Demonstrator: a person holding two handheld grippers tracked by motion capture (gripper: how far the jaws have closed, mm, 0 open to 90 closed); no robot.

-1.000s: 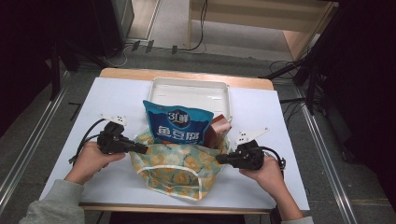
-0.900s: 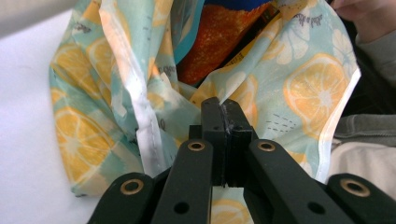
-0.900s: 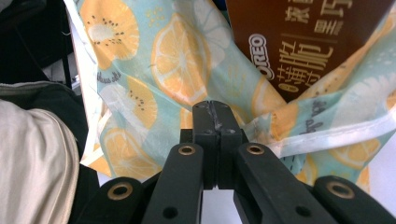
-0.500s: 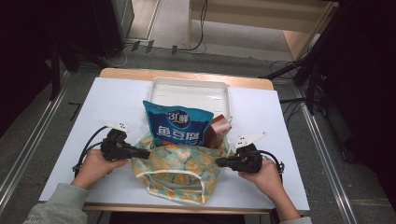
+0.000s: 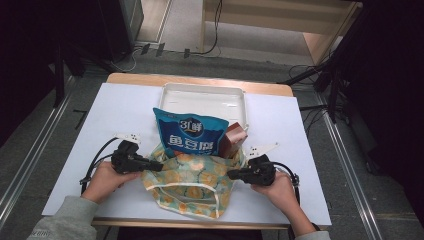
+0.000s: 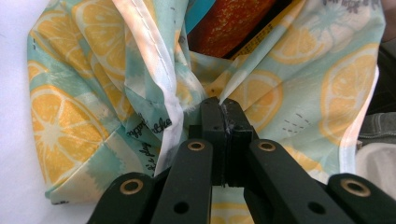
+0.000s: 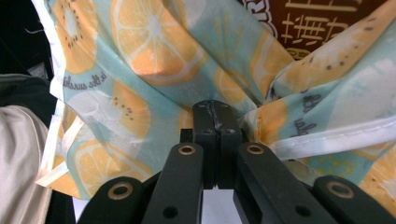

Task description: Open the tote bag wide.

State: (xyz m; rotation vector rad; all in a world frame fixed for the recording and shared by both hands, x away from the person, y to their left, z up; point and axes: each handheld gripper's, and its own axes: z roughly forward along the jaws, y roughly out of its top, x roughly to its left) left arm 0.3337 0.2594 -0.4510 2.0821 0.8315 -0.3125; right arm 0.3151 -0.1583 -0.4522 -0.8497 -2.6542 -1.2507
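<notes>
- The left gripper and the right gripper each have their jaws pressed together on a pinch of the lemon-print cloth bag, one at each side of its mouth, with the bag hanging and resting between them on the white table.
- To do this step well, I judge both hands should move level with each other, so the mouth stays open and the blue snack packet and brown box standing up out of it do not tip.
- Keep each pinch firm; the cloth is thin and slippery-looking, and a slack grip could let a side slide out.
- The white tray lies beyond the grippers, past the bag.
- The left gripper view shows the fabric bunching right at the shut tips, a white stitched hem just left of them, and a reddish pack edge above.
- The right gripper view shows the fold caught in its tips and brown packaging with pale lettering above.
- The high view adds the overall layout: both hands, the bag's loose handle nearer the person, and the tray.
</notes>
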